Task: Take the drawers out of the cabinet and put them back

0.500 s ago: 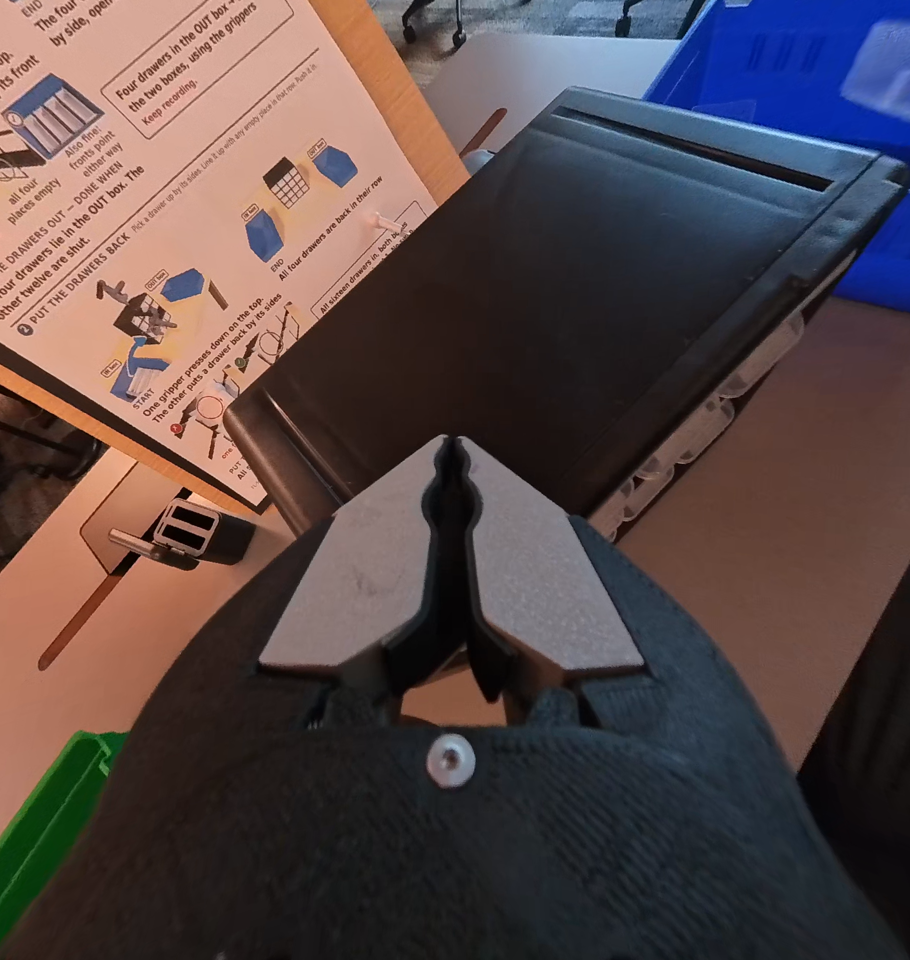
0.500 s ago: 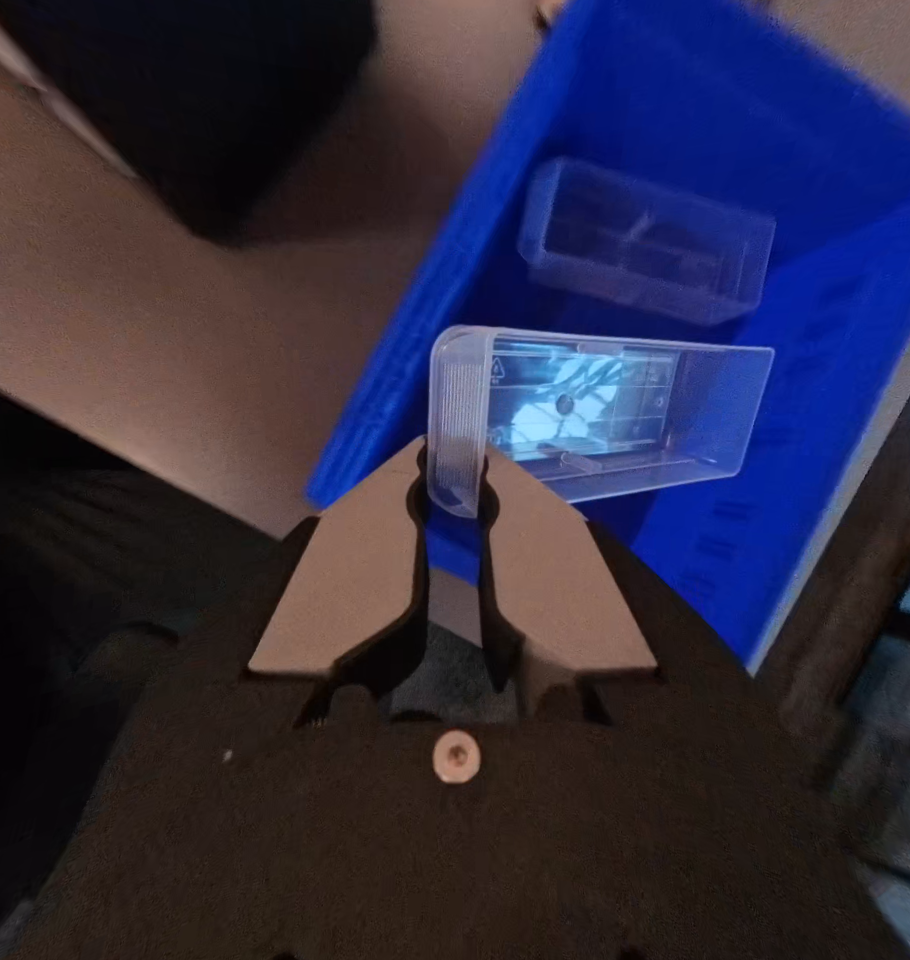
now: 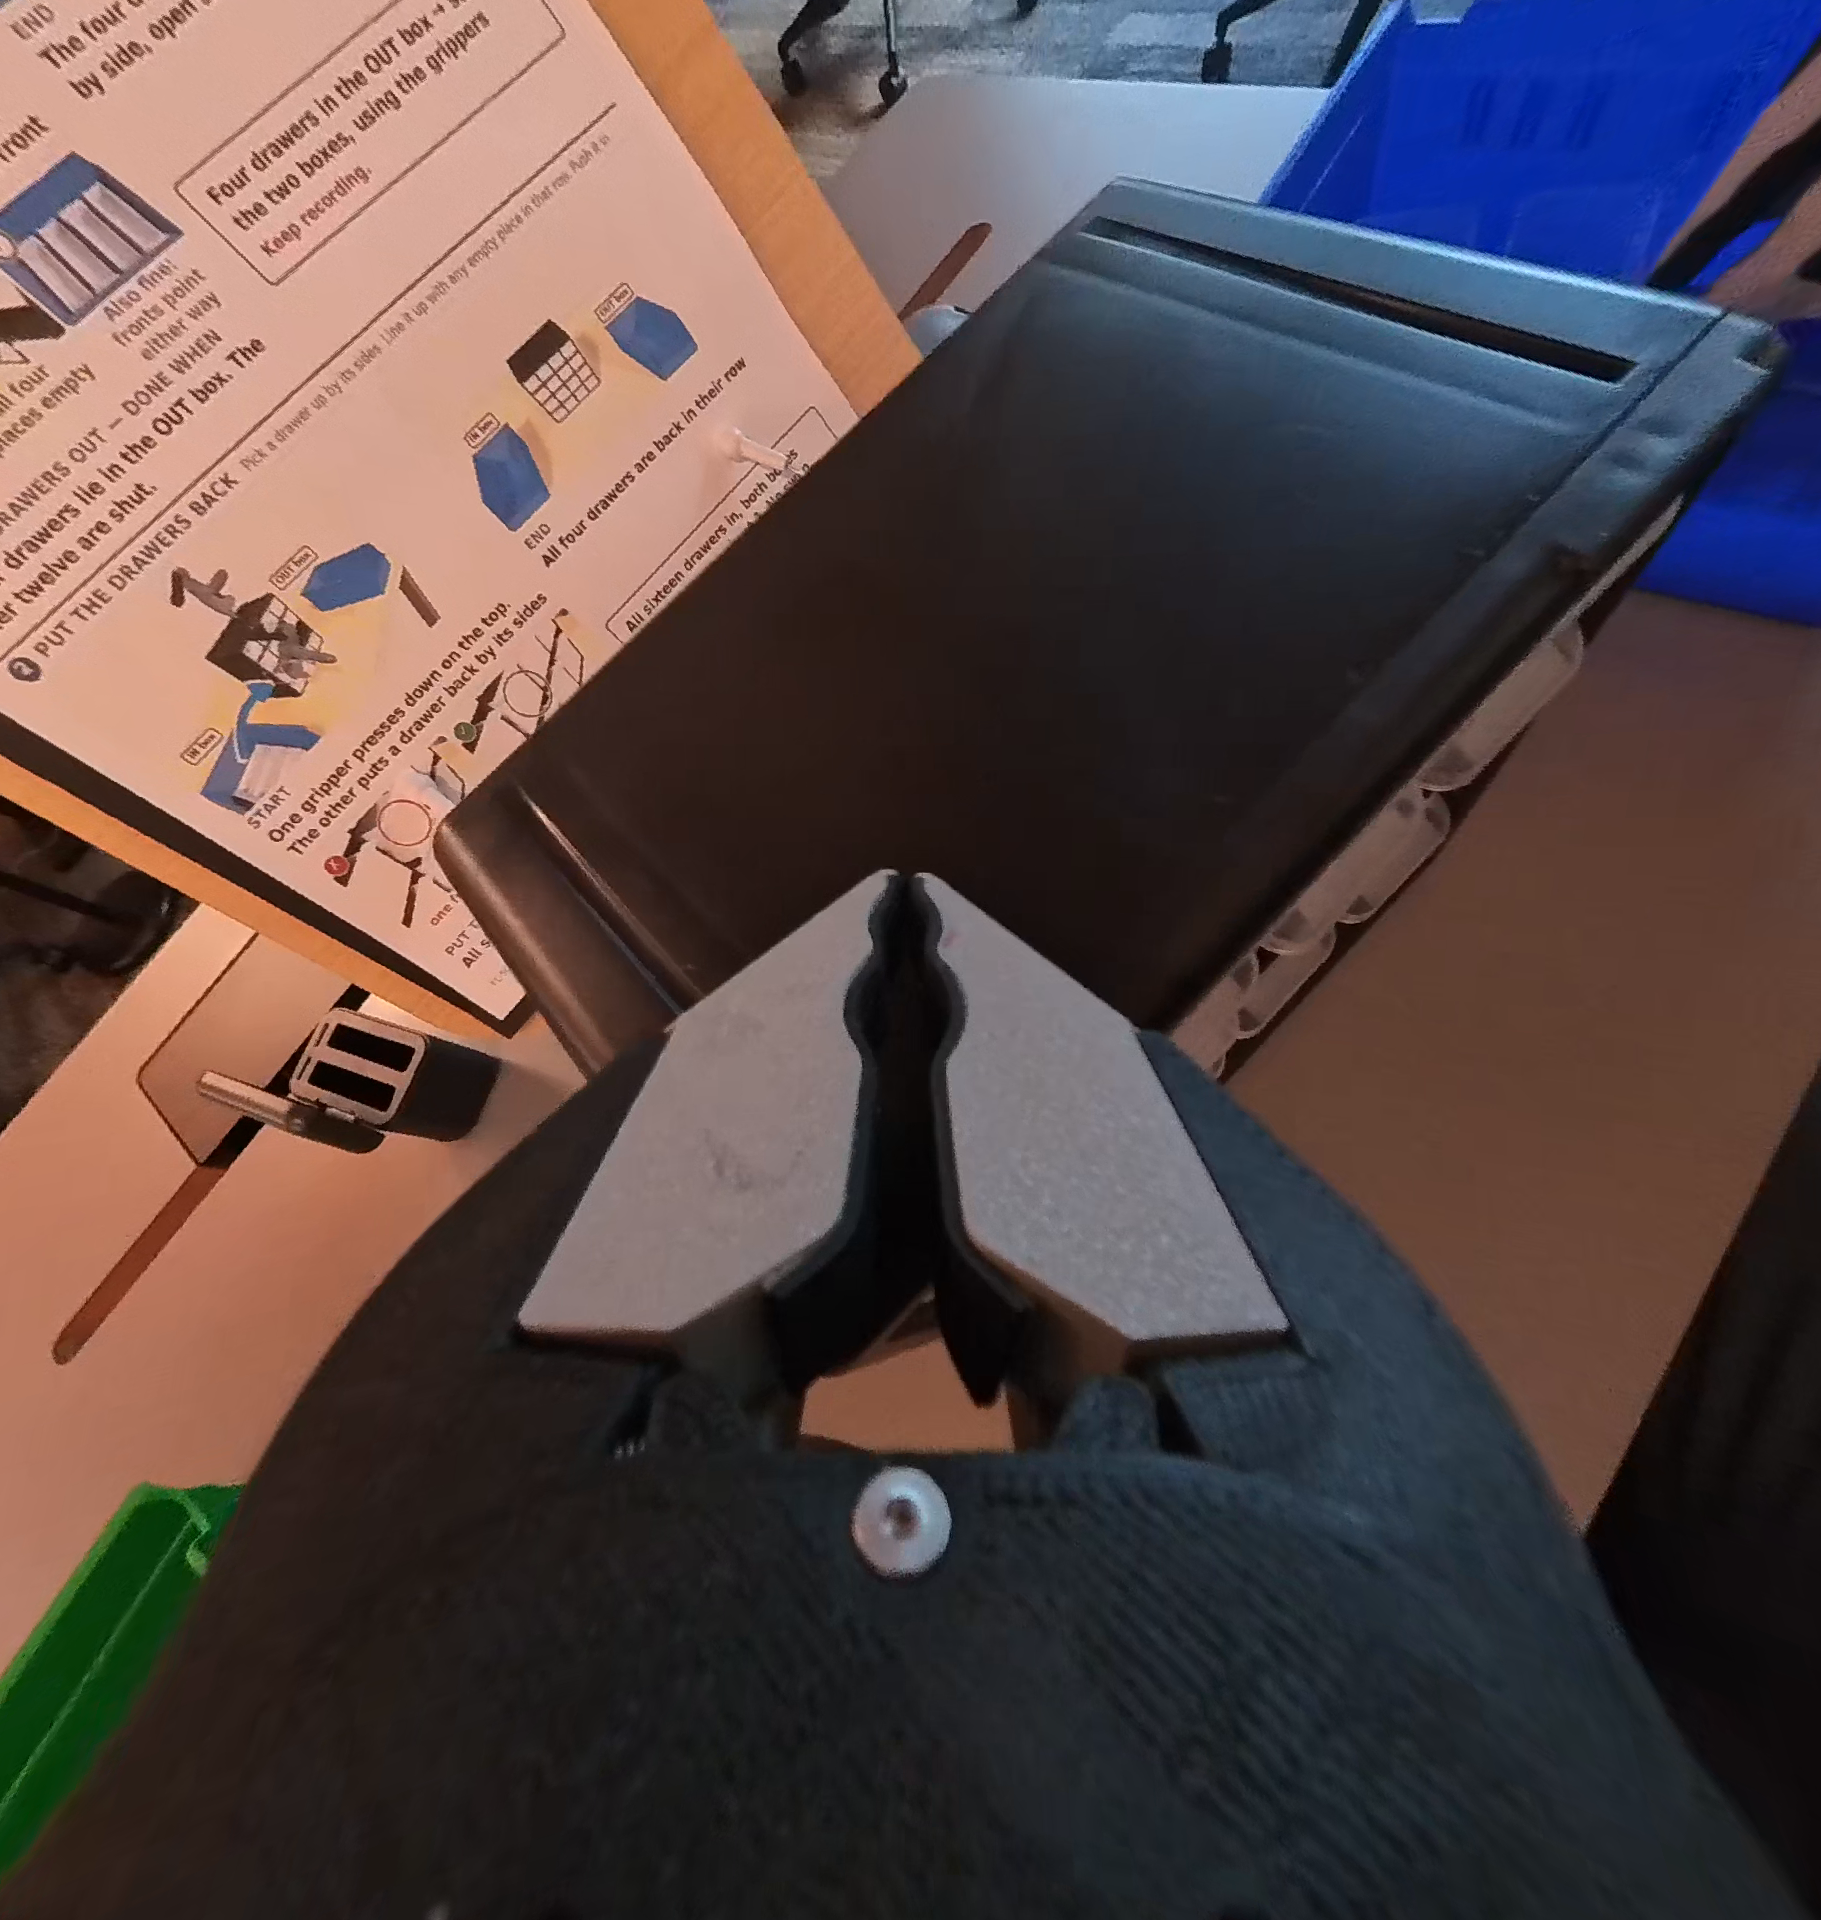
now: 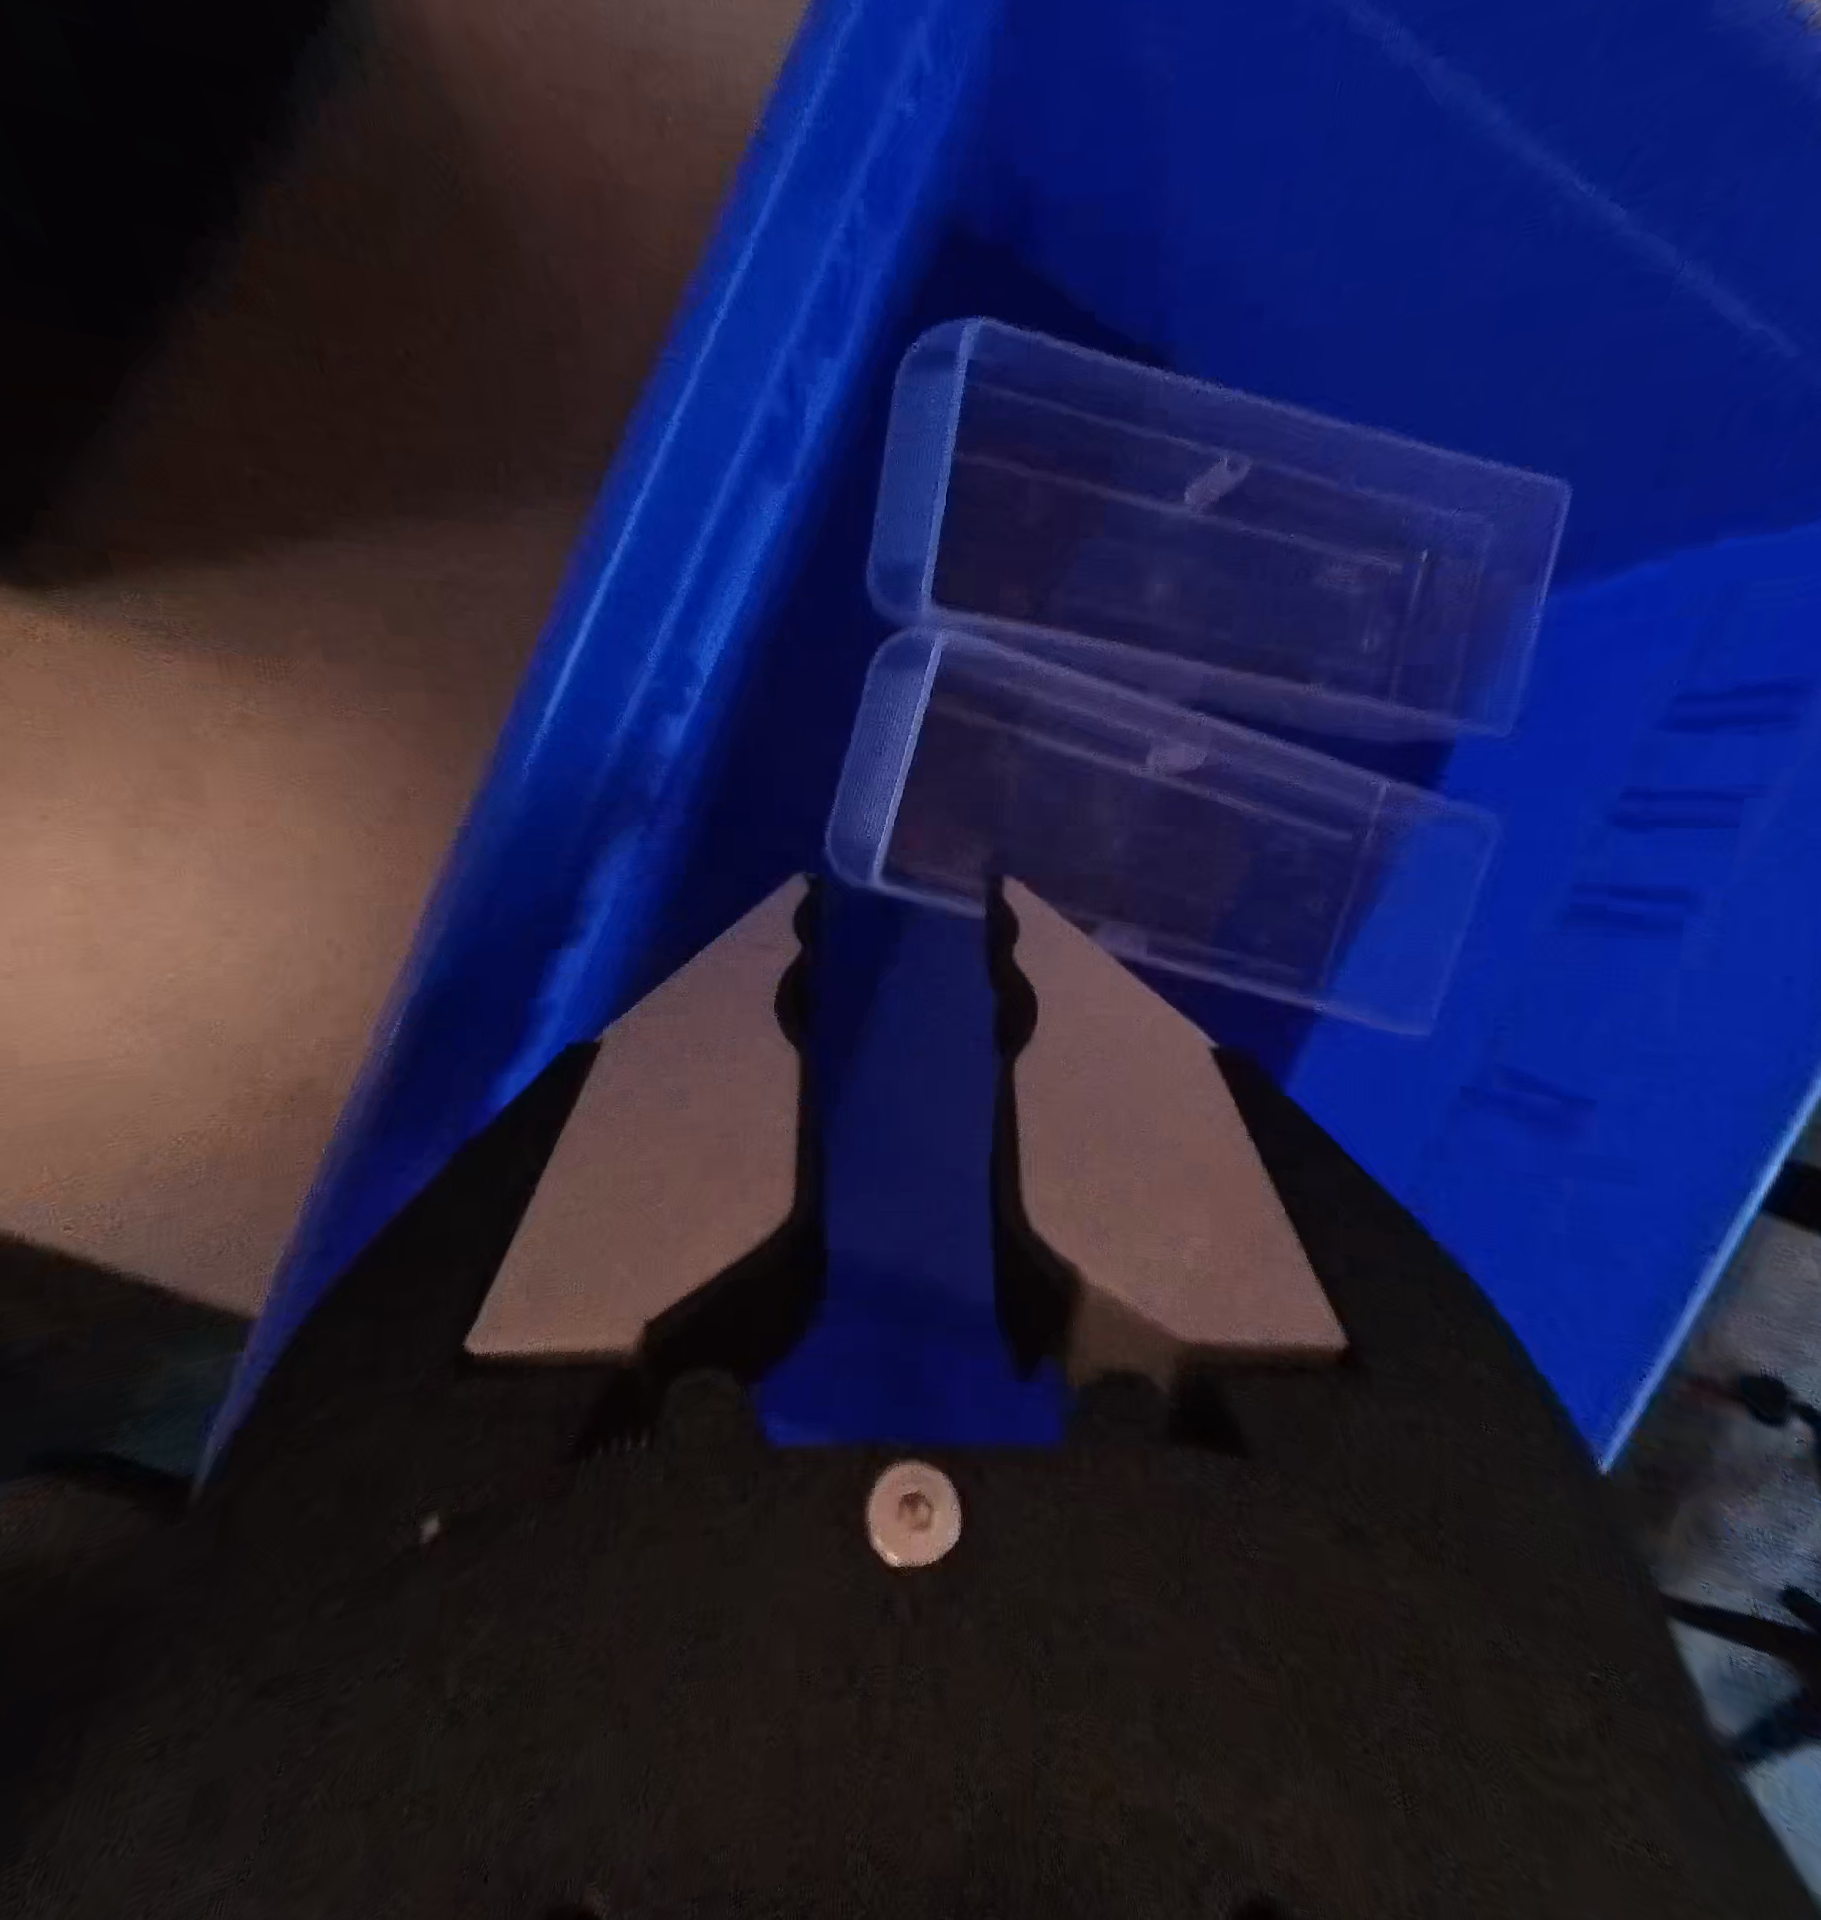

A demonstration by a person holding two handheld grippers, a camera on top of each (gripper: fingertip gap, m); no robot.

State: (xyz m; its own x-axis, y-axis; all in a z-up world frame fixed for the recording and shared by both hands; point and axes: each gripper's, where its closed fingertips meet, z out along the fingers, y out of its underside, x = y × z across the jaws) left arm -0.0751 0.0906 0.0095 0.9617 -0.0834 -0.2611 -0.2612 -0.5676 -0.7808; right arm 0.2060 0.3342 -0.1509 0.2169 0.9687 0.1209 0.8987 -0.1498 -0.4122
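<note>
In the left wrist view my left gripper (image 3: 904, 883) is shut and empty, its tips resting on the near edge of the black cabinet's top (image 3: 1093, 582). Clear drawer fronts (image 3: 1405, 831) show along the cabinet's right side. In the right wrist view my right gripper (image 4: 904, 888) is open and empty, just above the near end of a clear drawer (image 4: 1166, 852) lying in the blue bin (image 4: 677, 520). A second clear drawer (image 4: 1207, 540) lies beside it, farther in.
A sheet of printed instructions on a wooden board (image 3: 293, 416) leans left of the cabinet. A green bin's corner (image 3: 75, 1662) sits at lower left. The blue bin (image 3: 1612, 156) stands behind the cabinet on the brown table (image 3: 1508, 1143). A small black clip (image 3: 366, 1070) lies by the board.
My right gripper has opened and let go of the clear drawer, which now lies in the blue bin beside the other one. The left gripper stays shut on the cabinet's top.
</note>
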